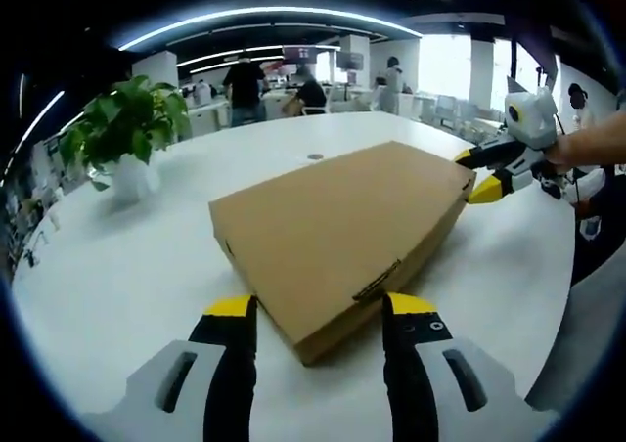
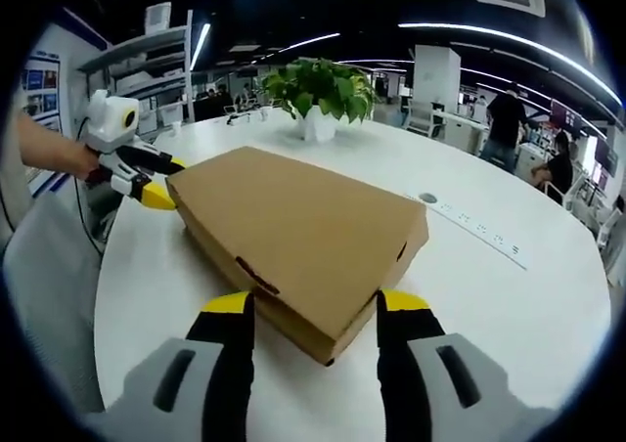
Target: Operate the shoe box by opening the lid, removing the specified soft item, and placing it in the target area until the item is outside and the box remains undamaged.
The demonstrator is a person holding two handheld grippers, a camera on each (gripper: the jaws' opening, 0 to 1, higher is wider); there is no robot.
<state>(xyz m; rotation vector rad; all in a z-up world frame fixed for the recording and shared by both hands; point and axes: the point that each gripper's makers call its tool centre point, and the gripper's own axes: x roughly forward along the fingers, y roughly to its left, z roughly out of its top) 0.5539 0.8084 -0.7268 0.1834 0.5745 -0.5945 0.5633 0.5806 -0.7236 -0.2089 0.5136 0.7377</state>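
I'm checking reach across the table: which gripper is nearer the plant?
Left. In the left gripper view, the plant stands on the left gripper's side of the box; the right gripper is at the box's far corner.

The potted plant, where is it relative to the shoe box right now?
The potted plant stands on the white table beyond the closed shoe box, upper left in the left gripper view, top centre in the right gripper view.
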